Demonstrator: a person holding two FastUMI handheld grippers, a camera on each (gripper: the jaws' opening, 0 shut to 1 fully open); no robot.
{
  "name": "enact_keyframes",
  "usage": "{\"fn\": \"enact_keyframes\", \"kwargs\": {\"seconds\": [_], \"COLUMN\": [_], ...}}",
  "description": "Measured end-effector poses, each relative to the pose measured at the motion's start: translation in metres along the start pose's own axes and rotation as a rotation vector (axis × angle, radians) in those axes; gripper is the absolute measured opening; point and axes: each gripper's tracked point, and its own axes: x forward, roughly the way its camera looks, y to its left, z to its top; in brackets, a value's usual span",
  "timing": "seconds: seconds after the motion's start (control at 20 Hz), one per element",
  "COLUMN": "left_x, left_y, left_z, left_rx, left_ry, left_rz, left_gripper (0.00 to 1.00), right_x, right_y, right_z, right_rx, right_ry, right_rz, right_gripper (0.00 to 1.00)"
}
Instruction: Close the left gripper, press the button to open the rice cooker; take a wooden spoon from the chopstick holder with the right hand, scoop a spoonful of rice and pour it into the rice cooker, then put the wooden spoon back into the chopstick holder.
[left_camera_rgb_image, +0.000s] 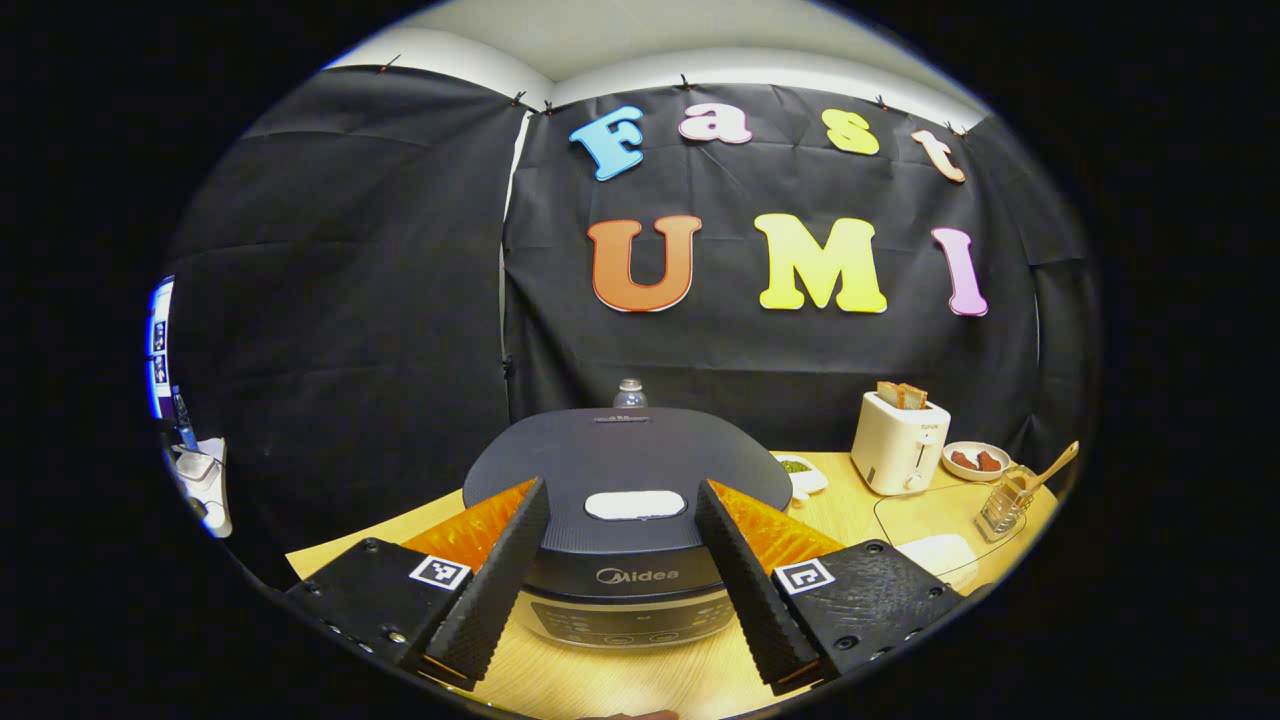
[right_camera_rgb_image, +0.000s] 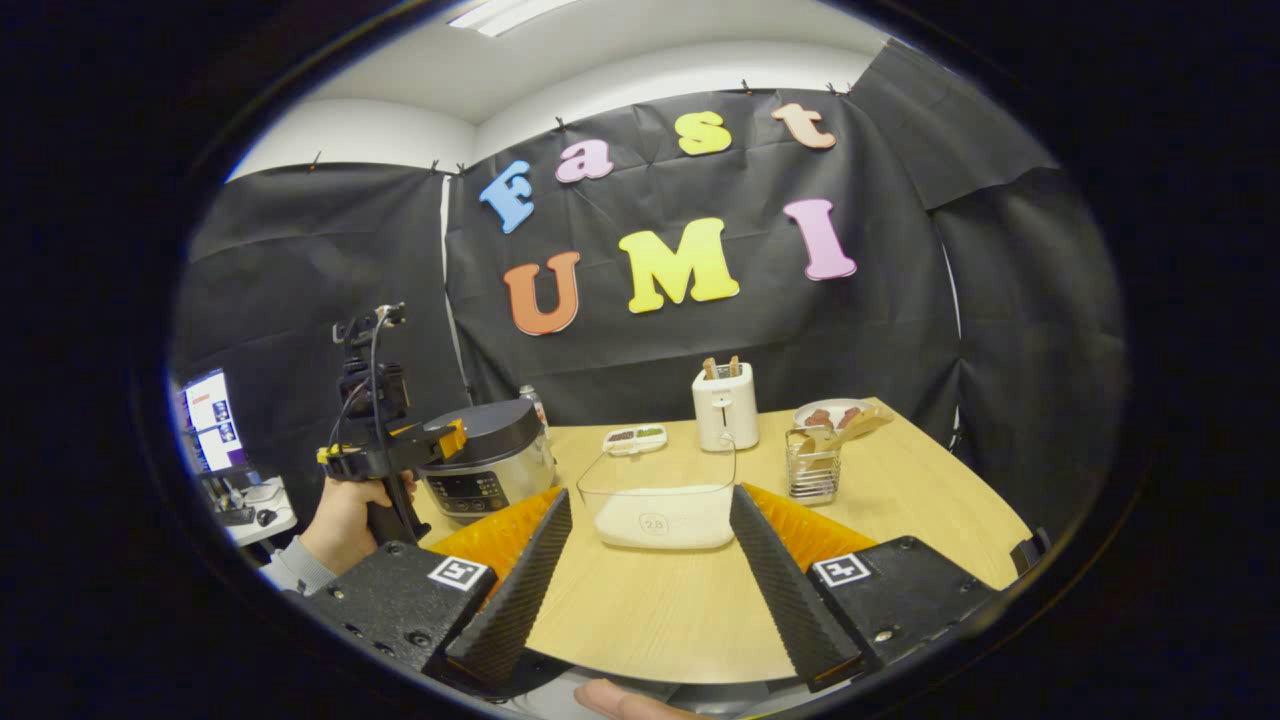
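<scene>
Both my grippers, left (left_camera_rgb_image: 622, 575) and right (right_camera_rgb_image: 648, 580), hold jaws wide, empty. One rice cooker (left_camera_rgb_image: 628, 500), lid down, sits before my left; one wooden spoon (right_camera_rgb_image: 848, 428) stands in one chopstick holder (right_camera_rgb_image: 812, 466) on the bench (right_camera_rgb_image: 660, 610).

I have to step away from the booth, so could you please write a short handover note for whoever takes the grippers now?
Left gripper: open, empty, facing the rice cooker, fingers either side of its white lid button.
Right gripper: open, empty, above the table, facing the clear container of rice.
Wooden spoon stands in the wire chopstick holder, beside the toaster.
Done: nothing; lid shut.
Left: close left gripper, press button, take spoon, scoop rice, pour into cooker, return spoon.
</scene>
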Motion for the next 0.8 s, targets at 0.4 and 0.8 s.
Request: {"fn": "enact_keyframes", "kwargs": {"seconds": [0.4,0.8], "left_x": [-0.038,-0.131], "left_y": [-0.004,-0.012], "left_z": [0.006,0.037], "left_rx": [-0.011,-0.007], "left_ry": [0.046,0.000], "left_rz": [-0.037,-0.104], "left_gripper": [0.92,0.91], "right_x": [-0.003,-0.019], "right_y": [-0.005,-0.014], "right_z": [0.007,0.034], "right_rx": [-0.023,-0.042], "right_ry": [-0.009,-0.075], "right_rz": [-0.023,-0.056], "right_gripper": [1.00,0.96]}}
